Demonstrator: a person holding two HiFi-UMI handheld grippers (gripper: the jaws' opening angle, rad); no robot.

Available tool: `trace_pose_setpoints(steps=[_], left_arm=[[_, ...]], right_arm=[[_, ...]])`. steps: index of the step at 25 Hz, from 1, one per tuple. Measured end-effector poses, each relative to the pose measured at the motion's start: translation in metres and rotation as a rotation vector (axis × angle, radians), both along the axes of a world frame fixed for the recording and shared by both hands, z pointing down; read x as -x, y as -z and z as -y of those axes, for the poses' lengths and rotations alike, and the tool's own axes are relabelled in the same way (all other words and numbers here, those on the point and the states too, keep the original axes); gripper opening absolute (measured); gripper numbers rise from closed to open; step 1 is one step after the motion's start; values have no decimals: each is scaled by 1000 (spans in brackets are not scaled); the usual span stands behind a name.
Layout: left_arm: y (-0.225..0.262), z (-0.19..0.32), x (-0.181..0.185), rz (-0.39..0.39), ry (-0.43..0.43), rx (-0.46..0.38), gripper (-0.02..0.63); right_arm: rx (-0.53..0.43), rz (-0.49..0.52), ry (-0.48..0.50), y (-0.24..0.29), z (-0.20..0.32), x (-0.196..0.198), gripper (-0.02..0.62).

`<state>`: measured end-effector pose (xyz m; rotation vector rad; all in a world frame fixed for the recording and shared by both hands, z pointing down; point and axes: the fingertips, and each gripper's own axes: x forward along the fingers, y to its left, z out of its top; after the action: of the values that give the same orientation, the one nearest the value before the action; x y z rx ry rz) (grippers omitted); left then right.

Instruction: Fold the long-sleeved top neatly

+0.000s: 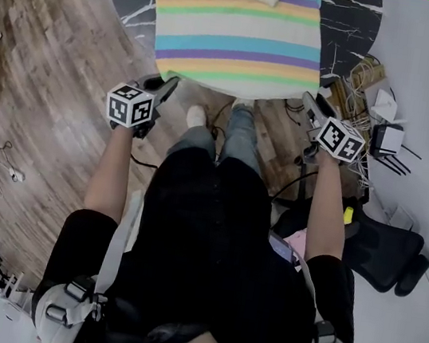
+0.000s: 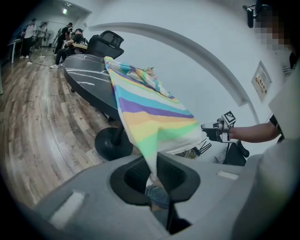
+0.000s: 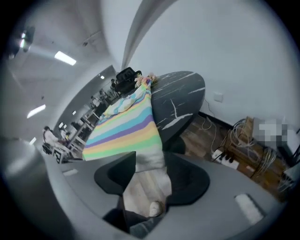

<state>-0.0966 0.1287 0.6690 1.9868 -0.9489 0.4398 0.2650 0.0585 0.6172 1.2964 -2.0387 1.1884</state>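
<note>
Dark-clad person (image 1: 204, 238) stands at the black marbled counter (image 1: 351, 35). On it lies the striped long-sleeved top (image 1: 234, 45), near hem hanging over the edge. Left gripper (image 1: 166, 86) jaws pinch one hem corner. Right gripper (image 1: 312, 105) jaws stand apart, the other corner loose between them.

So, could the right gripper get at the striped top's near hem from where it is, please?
Probably yes: the right gripper is open, the white hem shows between its fingers, nothing blocking.
</note>
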Motion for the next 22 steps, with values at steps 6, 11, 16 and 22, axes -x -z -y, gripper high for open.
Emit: trace_pose_setpoints(steps=[6,11,16,22], left_arm=[[7,-10,4,4,1,4,37],[12,-12,3,4,-18,4,31],[19,-19,4,-9,-46,1,28],[35,-42,7,-8,-107,-10,28]], right_arm=[[34,198,-98,-2,2,11,175],[21,216,-120,-1,-3,14,55],[-19,176,-116,9,-9,16,20],[-30,155,-125,23,-28,15,20]])
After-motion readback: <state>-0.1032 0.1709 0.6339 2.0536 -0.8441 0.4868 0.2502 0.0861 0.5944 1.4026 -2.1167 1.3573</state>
